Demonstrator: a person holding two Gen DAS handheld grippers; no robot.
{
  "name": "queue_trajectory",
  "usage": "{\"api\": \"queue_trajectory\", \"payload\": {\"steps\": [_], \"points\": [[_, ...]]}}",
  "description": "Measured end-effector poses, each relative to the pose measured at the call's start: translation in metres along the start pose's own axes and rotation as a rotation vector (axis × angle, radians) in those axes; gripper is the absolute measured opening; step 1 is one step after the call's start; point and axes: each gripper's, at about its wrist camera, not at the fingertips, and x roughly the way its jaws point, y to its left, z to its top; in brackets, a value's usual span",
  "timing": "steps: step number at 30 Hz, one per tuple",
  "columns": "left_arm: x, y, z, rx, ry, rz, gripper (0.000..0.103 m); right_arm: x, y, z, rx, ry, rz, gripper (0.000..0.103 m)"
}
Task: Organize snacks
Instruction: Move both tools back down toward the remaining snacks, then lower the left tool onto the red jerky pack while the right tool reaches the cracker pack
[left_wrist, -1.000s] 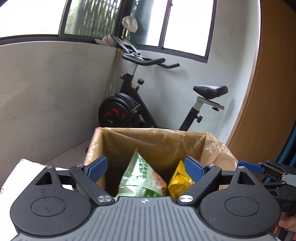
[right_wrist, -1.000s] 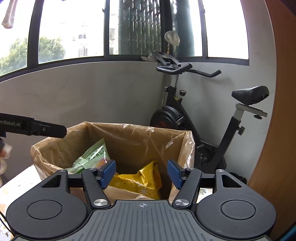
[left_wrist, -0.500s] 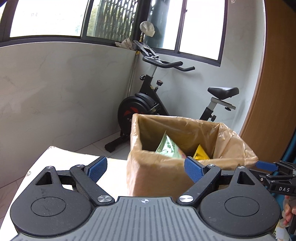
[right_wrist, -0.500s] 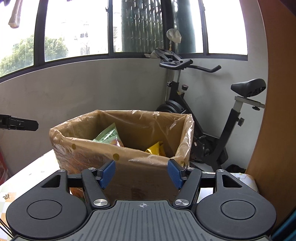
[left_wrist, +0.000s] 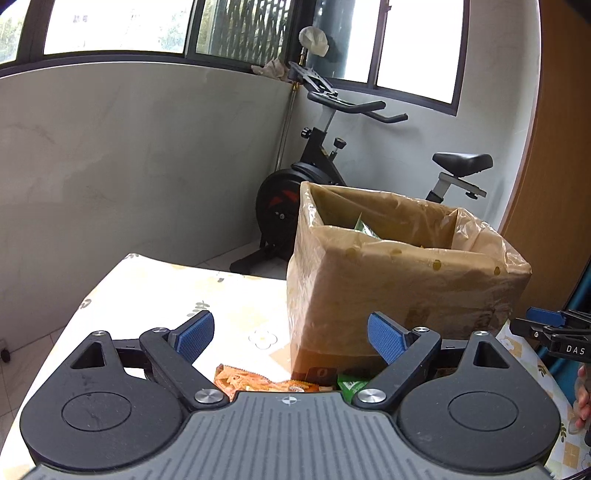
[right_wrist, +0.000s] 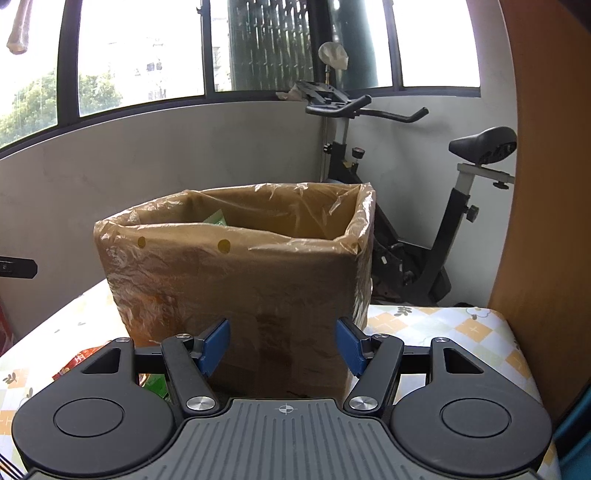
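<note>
Both grippers hang empty in front of the box, which stands on the tabletop lined with a brown plastic bag. The left gripper has its fingers spread wide with nothing between them; the right gripper likewise holds its fingers apart and bare. A green packet peeks above the rim inside the box, and more snacks lie loose on the tabletop at the box's near foot: an orange packet and a green packet just beside it.

The likely trouble is in the next pickup. The loose packets lie flat and close against the box, so fingers coming down there could shove the box or snag the loose liner hanging over its rim. A thin, slippery packet might also slide out of a shallow pinch on the way up.

The left view shows the orange packet clearly, plus the tip of the other gripper at the far right. The right view hides most of that; only a red packet edge and a scrap of green show near its left finger, but it shows the box's front wall squarely and the bare tabletop to its right.
</note>
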Motion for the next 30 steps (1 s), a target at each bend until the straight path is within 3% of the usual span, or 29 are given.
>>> {"api": "queue_trajectory", "payload": {"steps": [13,17,24,30], "points": [[-0.031,0.031,-0.020,-0.006,0.029,0.059,0.091,-0.010,-0.009,-0.013,0.000,0.023,0.000,0.060],[-0.029,0.027,-0.050,-0.027,0.081,0.043,0.091,-0.006,-0.009,-0.031,0.021,0.037,-0.002,0.060],[-0.013,0.002,-0.125,-0.052,0.244,0.012,0.091,0.004,0.010,-0.075,0.033,0.060,0.011,0.060],[-0.015,-0.009,-0.164,-0.057,0.306,0.011,0.091,0.011,0.027,-0.111,0.009,0.097,0.019,0.060]]}}
